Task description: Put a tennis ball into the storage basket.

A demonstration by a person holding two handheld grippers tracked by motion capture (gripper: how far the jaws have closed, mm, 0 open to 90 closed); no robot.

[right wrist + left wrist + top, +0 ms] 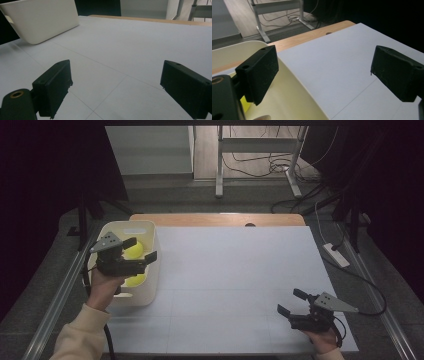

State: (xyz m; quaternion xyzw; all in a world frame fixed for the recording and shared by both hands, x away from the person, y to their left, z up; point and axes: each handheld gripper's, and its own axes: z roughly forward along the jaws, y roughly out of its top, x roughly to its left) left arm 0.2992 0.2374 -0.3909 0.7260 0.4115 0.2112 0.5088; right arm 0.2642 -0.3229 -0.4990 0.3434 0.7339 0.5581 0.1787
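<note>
High view: the left gripper (141, 249) hangs over a cream plastic bin (152, 270) at the table's near-left part, its jaws spread wide with nothing between them. Directly beneath those jaws, inside the bin, lie two yellow balls (134, 251), one just under the far jaw and the other closer to the hand that holds the gripper; how many more the bin holds cannot be told, since the gripper and hand cover much of its inside. In the left gripper view one jaw sits above the bin's pale interior, the other reaches past the bin's rim (294, 75) over the white table sheet (342, 65), and a sliver of yellow shows low beside the jaw that is over the bin.

Well away, across the sheet, the right gripper (292, 302) rests low at the near-right corner, jaws likewise apart and empty. Ahead of its jaws in the right gripper view stretches bare sheet up to the bin's outer wall (45, 20). Beyond the sheet's far edge runs a strip of wooden tabletop (220, 219), and behind that a metal stand (260, 150) with loose cables on the floor.
</note>
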